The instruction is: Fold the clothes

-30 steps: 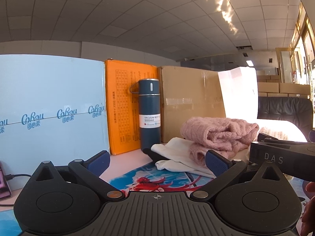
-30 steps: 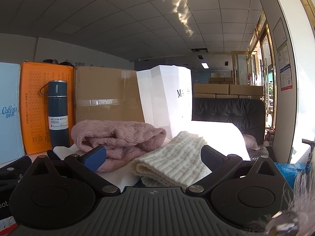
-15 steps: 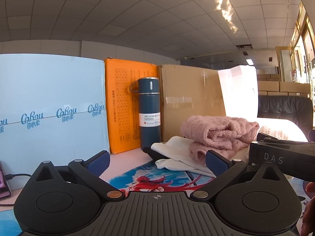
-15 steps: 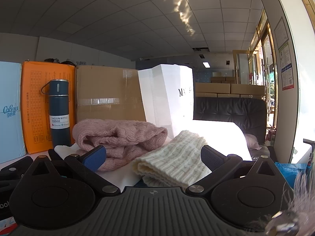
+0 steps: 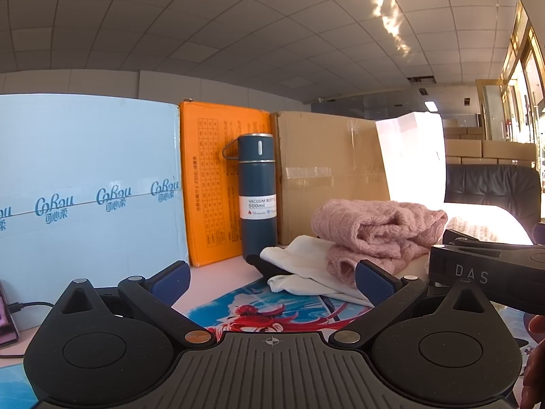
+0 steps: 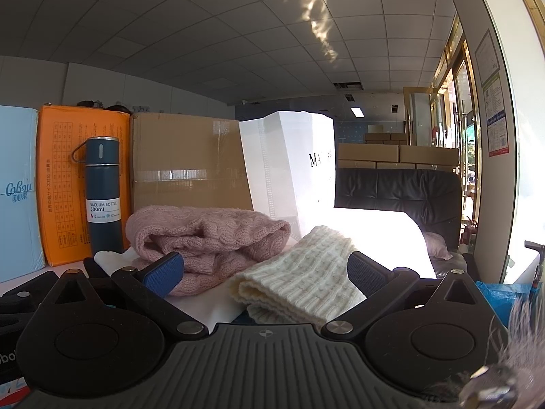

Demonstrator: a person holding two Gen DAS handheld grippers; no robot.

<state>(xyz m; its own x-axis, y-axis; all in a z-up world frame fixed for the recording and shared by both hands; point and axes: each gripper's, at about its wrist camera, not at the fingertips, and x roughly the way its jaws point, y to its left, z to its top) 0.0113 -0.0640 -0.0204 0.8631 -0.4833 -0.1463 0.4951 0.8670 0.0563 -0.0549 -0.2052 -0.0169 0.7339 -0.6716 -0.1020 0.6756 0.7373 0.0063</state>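
A crumpled pink knit sweater [image 5: 371,231] lies on a white cloth garment [image 5: 306,266] on the table; it also shows in the right wrist view [image 6: 204,238]. A folded cream ribbed knit [image 6: 299,279] lies to its right. My left gripper [image 5: 272,279] is open and empty, low over the printed mat, short of the clothes. My right gripper [image 6: 264,272] is open and empty, its jaws standing either side of the cream knit's near end. The right gripper's body [image 5: 487,276] shows at the right of the left wrist view.
A blue vacuum bottle [image 5: 257,194] stands behind the clothes. A light blue box [image 5: 85,187], orange box [image 5: 214,184], cardboard box [image 5: 327,170] and white paper bag [image 6: 289,170] line the back. A colourful mat [image 5: 272,313] covers the table. A phone with cable [image 5: 6,317] lies at left. A black chair [image 6: 398,191] stands at right.
Both views have shifted very slightly; the scene sits a touch lower and closer. Both grippers stay open, and the clothes have not moved.
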